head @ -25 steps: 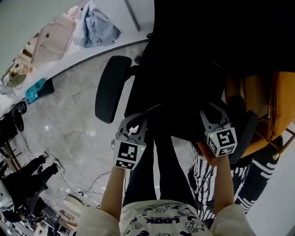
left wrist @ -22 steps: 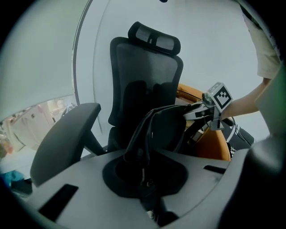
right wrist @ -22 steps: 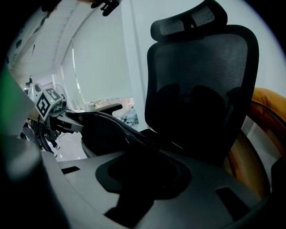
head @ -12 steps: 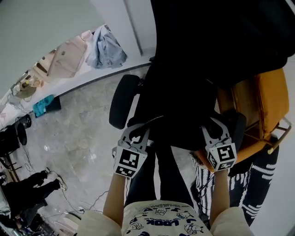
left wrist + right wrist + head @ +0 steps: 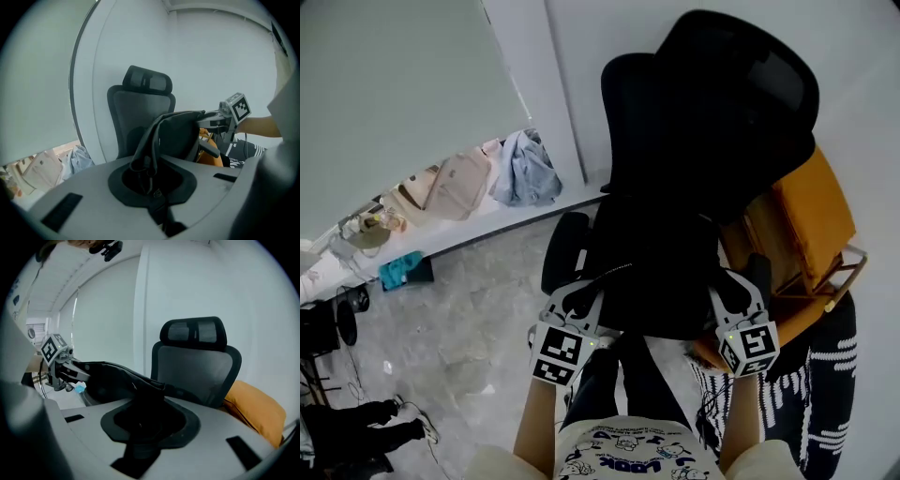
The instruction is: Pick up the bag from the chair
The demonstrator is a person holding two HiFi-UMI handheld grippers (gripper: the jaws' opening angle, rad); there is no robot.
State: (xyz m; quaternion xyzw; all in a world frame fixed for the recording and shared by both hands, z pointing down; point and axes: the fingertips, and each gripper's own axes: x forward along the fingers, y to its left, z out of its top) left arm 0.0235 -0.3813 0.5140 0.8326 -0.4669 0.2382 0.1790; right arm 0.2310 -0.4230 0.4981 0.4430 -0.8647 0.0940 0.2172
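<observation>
In the lower middle of the head view, the left gripper (image 5: 581, 298) and the right gripper (image 5: 733, 291) are each clamping an end of the black bag (image 5: 661, 281), their jaws closed on its fabric. The bag is hanging stretched between them in front of the black office chair (image 5: 712, 103). An orange cushion (image 5: 811, 216) is lying at the right, beside the chair.

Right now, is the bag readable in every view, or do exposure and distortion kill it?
Head view: black bag merges with black chair, edges lost. Left gripper view: fisheye bends the wall, bag folds readable. Right gripper view: bag near-black, little detail; corners vignetted.
</observation>
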